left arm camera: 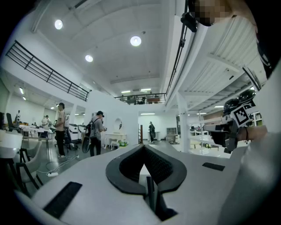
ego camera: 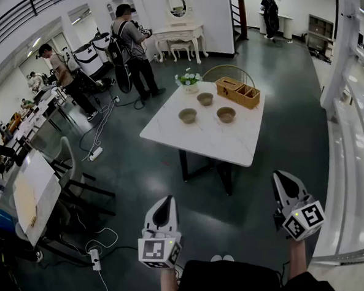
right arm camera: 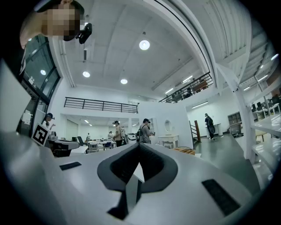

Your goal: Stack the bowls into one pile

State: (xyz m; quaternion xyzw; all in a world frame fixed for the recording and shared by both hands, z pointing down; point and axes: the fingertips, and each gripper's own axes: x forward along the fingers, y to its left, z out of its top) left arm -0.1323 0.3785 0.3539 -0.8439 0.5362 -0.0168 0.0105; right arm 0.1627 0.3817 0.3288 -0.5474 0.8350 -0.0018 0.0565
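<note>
— Brown bowls first: where do they sit?

— All three are on the white table (ego camera: pixel 214 141), well ahead of both grippers. The left bowl (ego camera: pixel 187 115) and the right bowl (ego camera: pixel 225 114) stand side by side, and the far bowl (ego camera: pixel 205 98) sits behind the gap between them. They make a loose triangle, each apart from the others, none inside another.

— What else is on that top?

— A wooden basket (ego camera: pixel 238 91) with compartments is near the far right corner, just beyond the right bowl. A flowerpot (ego camera: pixel 189 81) with white blooms stands behind the far bowl.

— And the left gripper (ego camera: pixel 167 201)?

— It is held low and level over the dark floor (ego camera: pixel 141 175), close to the person and well short of the table. Its own view shows the dark pads pressed together at the tip with nothing between them.

— The right gripper (ego camera: pixel 280 179)?

— It is much the same: level, out to the right, jaws closed tight and empty. Neither tool touches a bowl.
</note>
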